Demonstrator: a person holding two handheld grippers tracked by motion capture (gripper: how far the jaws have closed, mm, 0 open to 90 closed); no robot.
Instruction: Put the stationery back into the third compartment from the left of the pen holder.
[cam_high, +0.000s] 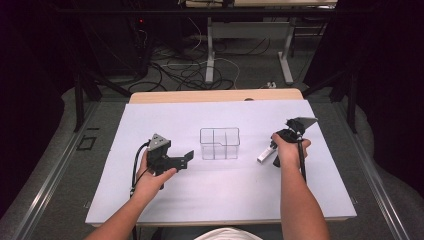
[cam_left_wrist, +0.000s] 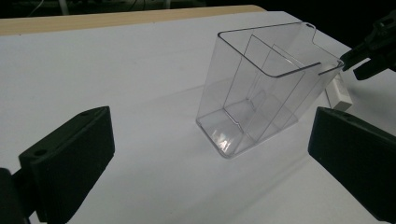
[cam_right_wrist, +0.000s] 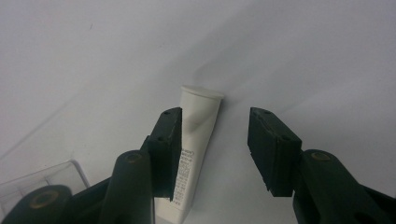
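Nearest me, the left gripper (cam_high: 184, 159) rests low over the bench (cam_high: 220, 195) with fingers (cam_left_wrist: 70, 158) spread on nothing. Farther right, the right gripper (cam_right_wrist: 215, 144) straddles the white tube (cam_right_wrist: 194, 154) lying flat, fingers still apart, one touching it. The clear divided box (cam_high: 219, 143) stands between them.

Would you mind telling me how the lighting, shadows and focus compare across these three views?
High view: the white table sheet is evenly lit while the surroundings fall dark. Left gripper view: the clear divided container shows glare near its base, and the near black pads look soft. Right gripper view: dim, with the white tube casting a soft shadow on the sheet.
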